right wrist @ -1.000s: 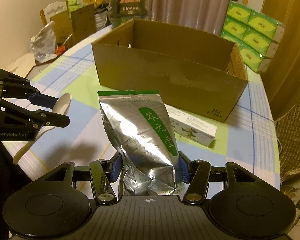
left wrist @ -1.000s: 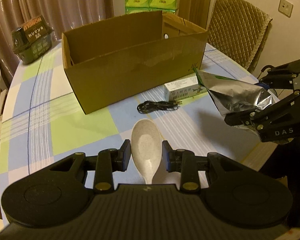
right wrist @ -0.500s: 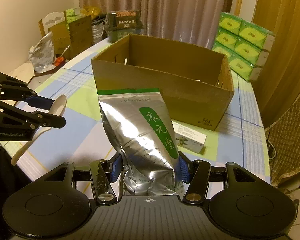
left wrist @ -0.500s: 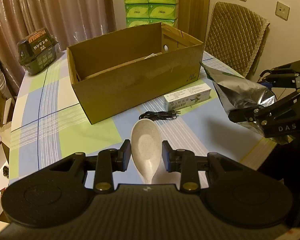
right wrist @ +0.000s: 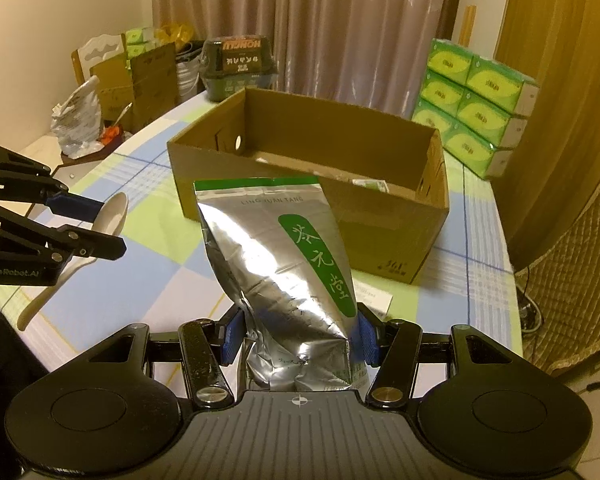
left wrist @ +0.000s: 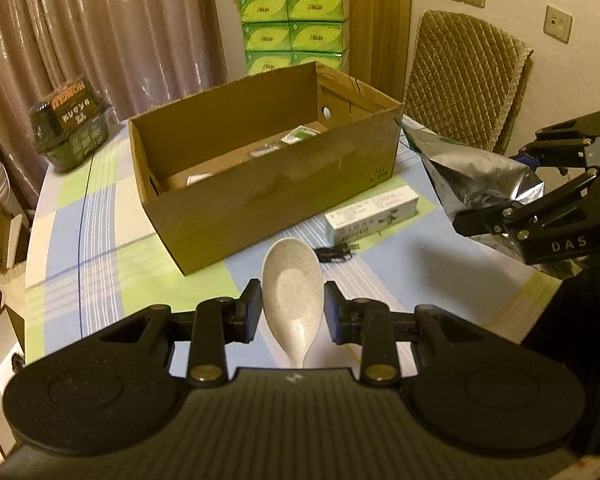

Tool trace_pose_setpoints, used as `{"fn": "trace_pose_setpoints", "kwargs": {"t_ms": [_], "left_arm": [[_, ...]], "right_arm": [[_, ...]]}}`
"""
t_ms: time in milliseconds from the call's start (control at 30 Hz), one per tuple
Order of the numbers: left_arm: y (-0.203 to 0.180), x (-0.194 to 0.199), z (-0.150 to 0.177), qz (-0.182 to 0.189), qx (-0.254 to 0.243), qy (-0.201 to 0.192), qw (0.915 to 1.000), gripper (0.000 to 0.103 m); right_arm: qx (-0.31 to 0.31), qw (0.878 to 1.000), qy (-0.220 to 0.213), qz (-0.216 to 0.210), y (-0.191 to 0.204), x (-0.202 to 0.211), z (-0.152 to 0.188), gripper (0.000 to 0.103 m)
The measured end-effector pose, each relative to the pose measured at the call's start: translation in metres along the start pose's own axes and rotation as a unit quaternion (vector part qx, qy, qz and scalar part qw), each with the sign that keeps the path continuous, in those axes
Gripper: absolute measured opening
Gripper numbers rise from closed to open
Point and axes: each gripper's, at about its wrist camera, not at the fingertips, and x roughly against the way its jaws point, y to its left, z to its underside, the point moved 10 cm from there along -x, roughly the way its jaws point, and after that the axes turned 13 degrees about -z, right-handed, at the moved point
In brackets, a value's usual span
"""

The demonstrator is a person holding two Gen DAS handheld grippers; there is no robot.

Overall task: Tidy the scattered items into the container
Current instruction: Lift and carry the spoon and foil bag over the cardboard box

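Observation:
My left gripper [left wrist: 293,308] is shut on a white speckled spoon [left wrist: 292,284], held above the table in front of the open cardboard box [left wrist: 276,200]. The spoon also shows in the right wrist view [right wrist: 112,212]. My right gripper [right wrist: 298,336] is shut on a silver foil pouch with a green label [right wrist: 284,264], held upright above the table to the right of the box [right wrist: 380,236]. The pouch shows in the left wrist view [left wrist: 472,176]. Small items lie inside the box. A white carton [left wrist: 372,216] and a black cable [left wrist: 334,252] lie on the tablecloth by the box.
A dark green package [left wrist: 70,124] sits at the table's far left. Stacked green tissue packs [left wrist: 296,28] stand behind the box. A quilted chair [left wrist: 464,80] stands at the right. Cardboard and bags [right wrist: 112,92] lie beyond the table's left edge.
Both grippers have risen with their loads; the box interior now shows from above. The cable is partly hidden behind the spoon.

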Motion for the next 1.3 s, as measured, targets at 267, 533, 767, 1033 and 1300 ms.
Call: {"fn": "trace_pose_setpoints", "kwargs": {"t_ms": [267, 533, 767, 1033, 1300], "left_arm": [[0.009, -0.006, -0.033, -0.001, -0.01, -0.019, 0.9998, 0.027], [0.012, -0.02, -0.057, 0.004, -0.01, -0.025, 0.9996, 0.027], [0.013, -0.03, -0.067, 0.011, -0.004, -0.024, 0.9997, 0.027], [0.021, -0.042, -0.08, 0.015, 0.008, -0.024, 0.9996, 0.027], [0.03, -0.054, -0.106, 0.013, 0.005, -0.035, 0.9993, 0.027]], "right_arm": [[0.011, 1.0, -0.018, 0.008, -0.012, 0.0, -0.031, 0.053], [0.019, 0.999, -0.029, 0.01, -0.018, -0.005, -0.056, 0.053], [0.017, 0.999, -0.032, 0.01, -0.027, -0.012, -0.067, 0.053], [0.011, 0.999, -0.031, 0.016, -0.04, -0.021, -0.078, 0.053], [0.009, 0.999, -0.037, 0.018, -0.055, -0.032, -0.099, 0.053]]}}
